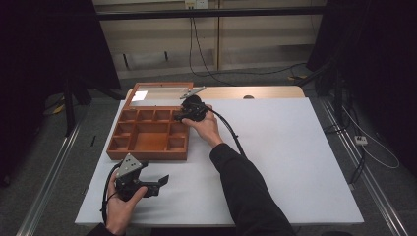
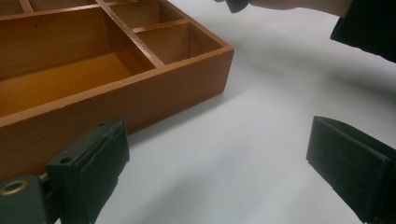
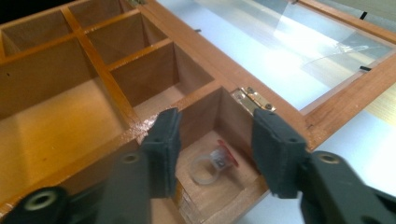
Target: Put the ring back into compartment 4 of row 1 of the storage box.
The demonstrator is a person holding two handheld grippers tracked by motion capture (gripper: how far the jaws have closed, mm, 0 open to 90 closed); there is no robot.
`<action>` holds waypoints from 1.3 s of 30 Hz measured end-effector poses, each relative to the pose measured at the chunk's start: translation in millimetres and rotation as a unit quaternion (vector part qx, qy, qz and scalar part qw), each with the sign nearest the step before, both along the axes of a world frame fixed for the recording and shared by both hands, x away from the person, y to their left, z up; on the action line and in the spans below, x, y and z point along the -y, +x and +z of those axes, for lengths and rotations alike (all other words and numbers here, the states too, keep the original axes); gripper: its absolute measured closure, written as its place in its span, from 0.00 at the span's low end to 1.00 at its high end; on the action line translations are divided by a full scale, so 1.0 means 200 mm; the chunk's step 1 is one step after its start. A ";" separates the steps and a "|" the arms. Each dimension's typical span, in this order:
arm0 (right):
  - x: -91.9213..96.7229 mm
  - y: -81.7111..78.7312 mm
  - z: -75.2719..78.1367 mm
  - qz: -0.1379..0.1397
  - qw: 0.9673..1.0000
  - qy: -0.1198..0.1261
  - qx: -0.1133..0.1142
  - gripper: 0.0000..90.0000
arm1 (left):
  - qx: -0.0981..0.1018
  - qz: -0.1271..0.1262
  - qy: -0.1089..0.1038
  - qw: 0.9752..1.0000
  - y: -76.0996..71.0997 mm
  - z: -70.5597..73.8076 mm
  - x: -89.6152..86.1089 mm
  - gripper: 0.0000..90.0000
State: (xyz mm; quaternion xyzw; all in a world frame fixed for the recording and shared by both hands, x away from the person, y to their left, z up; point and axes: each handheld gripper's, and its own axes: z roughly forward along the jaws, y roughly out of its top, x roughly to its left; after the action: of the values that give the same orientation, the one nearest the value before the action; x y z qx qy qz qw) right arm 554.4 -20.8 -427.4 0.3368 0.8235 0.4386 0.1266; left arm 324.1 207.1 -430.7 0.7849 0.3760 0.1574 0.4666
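Note:
An orange-brown wooden box (image 1: 147, 153) with several compartments stands at the table's far left, its glazed lid (image 1: 162, 93) laid open behind it. My right gripper (image 1: 183, 114) hangs over the box's far right corner compartment. In the right gripper view its jaws (image 3: 217, 123) stand apart above a clear ring with a red stone (image 3: 212, 165), which lies on that compartment's floor untouched. My left gripper (image 1: 160, 184) rests near the table's front left, open, with nothing between its pads (image 2: 224, 168). It faces the box's near corner (image 2: 140, 88).
The white tabletop (image 1: 275, 147) stretches right of the box. My right sleeve (image 1: 246, 187) crosses the table's middle, and a black cable (image 1: 231, 130) trails from the right gripper. A brass hinge (image 3: 254, 100) sits on the box's rim beside the ring's compartment.

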 end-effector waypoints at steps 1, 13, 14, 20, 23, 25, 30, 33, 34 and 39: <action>0.00 0.00 0.01 0.000 1.000 0.003 0.003 0.53 | 0.000 0.000 0.000 1.000 0.00 0.00 0.00 0.06; 0.02 -0.02 0.05 -0.007 1.000 0.005 0.001 0.30 | -0.001 0.001 -0.001 1.000 0.00 0.00 0.00 0.06; 0.02 -0.02 0.05 -0.010 1.000 0.006 0.001 0.27 | 0.000 0.003 0.002 1.000 0.01 0.00 0.00 0.06; 0.05 -0.02 0.07 -0.032 0.999 0.016 -0.001 0.11 | -0.006 0.003 -0.001 1.000 0.02 -0.01 0.00 0.06; 0.07 -0.03 0.07 -0.037 0.999 0.018 0.002 0.09 | -0.003 0.001 0.000 1.000 0.02 -0.01 0.01 0.06; 0.08 -0.04 0.07 -0.039 0.999 0.014 0.003 0.07 | -0.005 0.000 0.003 1.000 0.02 -0.01 0.01 0.06; 0.11 -0.05 0.08 -0.042 0.999 0.017 0.005 0.06 | -0.004 0.000 0.002 1.000 0.02 -0.01 0.01 0.06; 0.11 -0.07 0.08 -0.039 0.999 0.016 0.010 0.06 | -0.005 0.000 0.004 1.000 0.02 -0.01 0.01 0.06; 0.11 -0.07 0.08 -0.039 0.999 0.016 0.010 0.06 | -0.005 0.002 0.002 1.000 0.02 -0.01 0.01 0.06; 0.12 -0.09 0.08 -0.035 0.999 0.024 0.013 0.07 | -0.004 0.002 0.003 1.000 0.02 -0.01 0.00 0.06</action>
State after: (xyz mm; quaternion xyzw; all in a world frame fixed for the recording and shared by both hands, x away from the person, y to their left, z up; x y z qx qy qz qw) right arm 537.2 -44.8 -411.4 0.3626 0.7990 0.4576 0.1440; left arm 327.3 206.7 -432.3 0.7860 0.3795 0.1560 0.4624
